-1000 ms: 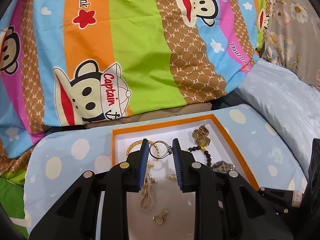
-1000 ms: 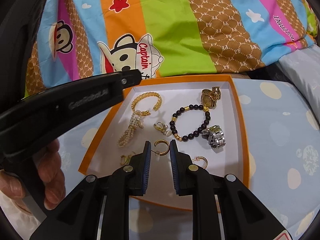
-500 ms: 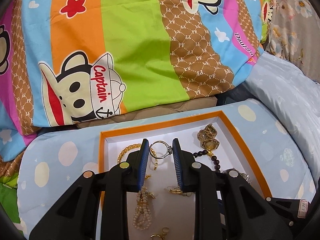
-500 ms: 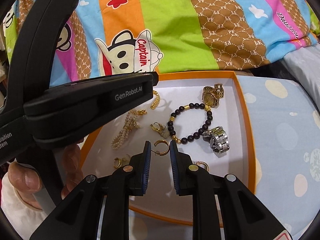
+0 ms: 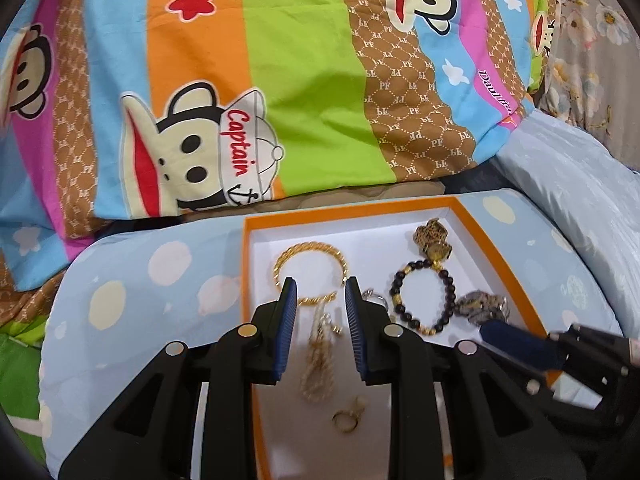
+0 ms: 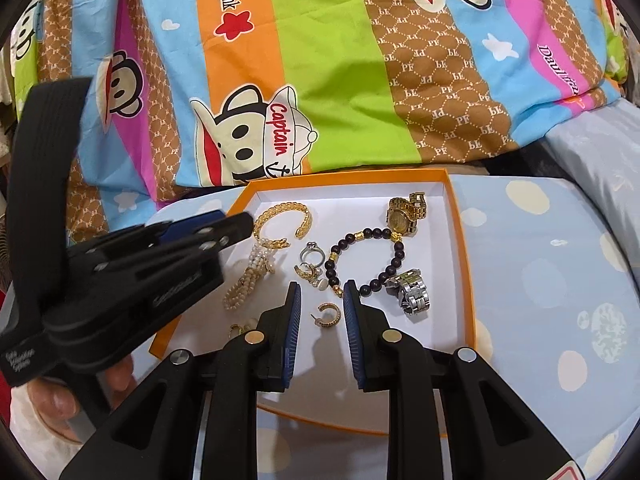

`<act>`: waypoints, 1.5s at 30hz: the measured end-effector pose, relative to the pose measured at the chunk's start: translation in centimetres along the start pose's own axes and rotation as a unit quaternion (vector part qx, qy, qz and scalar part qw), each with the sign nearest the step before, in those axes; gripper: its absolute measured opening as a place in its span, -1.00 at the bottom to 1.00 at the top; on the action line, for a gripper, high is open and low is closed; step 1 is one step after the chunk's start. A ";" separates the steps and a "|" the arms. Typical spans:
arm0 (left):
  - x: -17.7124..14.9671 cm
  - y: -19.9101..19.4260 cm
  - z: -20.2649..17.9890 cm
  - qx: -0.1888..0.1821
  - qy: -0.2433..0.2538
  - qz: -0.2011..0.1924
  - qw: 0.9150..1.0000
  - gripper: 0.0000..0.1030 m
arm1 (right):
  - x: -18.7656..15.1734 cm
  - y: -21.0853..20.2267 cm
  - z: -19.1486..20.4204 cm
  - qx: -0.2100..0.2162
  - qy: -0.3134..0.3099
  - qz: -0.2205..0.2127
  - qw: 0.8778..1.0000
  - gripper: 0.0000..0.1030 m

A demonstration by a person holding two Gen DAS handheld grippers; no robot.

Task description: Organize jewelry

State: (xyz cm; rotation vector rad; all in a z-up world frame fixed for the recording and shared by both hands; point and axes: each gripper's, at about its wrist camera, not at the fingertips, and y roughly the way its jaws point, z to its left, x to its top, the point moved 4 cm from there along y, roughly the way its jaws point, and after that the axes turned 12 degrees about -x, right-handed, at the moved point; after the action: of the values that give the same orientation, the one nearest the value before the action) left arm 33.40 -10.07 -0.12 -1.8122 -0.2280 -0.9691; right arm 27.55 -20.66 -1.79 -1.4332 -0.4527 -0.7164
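Observation:
An orange-rimmed white tray (image 6: 458,216) holds the jewelry. A silver ring (image 6: 313,252) lies in it, between a gold bangle (image 6: 282,220) and a dark bead bracelet (image 6: 366,260); in the left wrist view the ring (image 5: 374,296) peeks out beside my right finger. A pearl strand (image 6: 248,276), gold watch (image 6: 404,214), silver watch (image 6: 410,292) and small earrings lie around. My left gripper (image 5: 321,298) is open and empty above the pearl strand (image 5: 318,364). My right gripper (image 6: 322,300) is slightly open around a gold hoop earring (image 6: 328,316), not gripping it.
The tray rests on a light blue polka-dot cushion (image 6: 560,280). A striped cartoon-monkey blanket (image 6: 320,60) lies behind. A pale blue pillow (image 5: 568,188) is at the right. My left gripper's body (image 6: 120,280) and a hand crowd the tray's left side.
My left gripper let go of the silver ring, which now lies in the tray, and pulled back to the left. My right gripper stayed over the gold hoop earring.

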 end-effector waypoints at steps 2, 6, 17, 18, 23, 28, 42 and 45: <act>-0.6 -0.7 0.0 0.000 0.001 -0.002 1.000 -0.53 | -0.2 -0.5 0.2 -0.003 -0.002 -0.002 1.000 -0.57; -1.8 -1.8 -0.1 -0.006 -0.006 -0.001 1.000 -0.53 | -0.5 -1.6 0.6 -0.011 -0.011 -0.013 1.000 -0.57; -3.3 -1.7 -0.6 -0.005 -0.004 -0.001 1.000 -0.53 | -0.6 -1.5 0.2 -0.008 -0.006 -0.015 1.000 -0.57; -3.3 -1.6 -0.6 -0.006 -0.003 0.000 1.000 -0.54 | -0.7 -1.3 0.1 -0.008 -0.006 -0.013 1.000 -0.57; -3.7 -1.2 -0.5 -0.005 -0.003 0.004 1.000 -0.53 | -0.8 -1.2 0.2 -0.008 -0.007 -0.012 1.000 -0.57; -3.8 -1.2 -0.6 -0.006 -0.001 0.006 1.000 -0.53 | -1.0 -1.2 0.2 -0.008 -0.007 -0.013 1.000 -0.57; -5.3 -3.2 -1.7 0.001 0.001 -0.002 1.000 -0.53 | -1.8 -3.0 0.1 -0.011 0.001 -0.014 1.000 -0.45; -6.1 -3.7 -1.9 0.007 0.001 0.000 1.000 -0.53 | -2.8 -2.9 -0.1 -0.013 0.005 -0.002 1.000 -0.45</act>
State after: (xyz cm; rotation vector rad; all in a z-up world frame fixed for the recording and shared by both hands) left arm 26.37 -8.34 -1.57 -1.7993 -0.2343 -0.9670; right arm 23.49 -20.26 -1.58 -1.4521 -0.4398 -0.7344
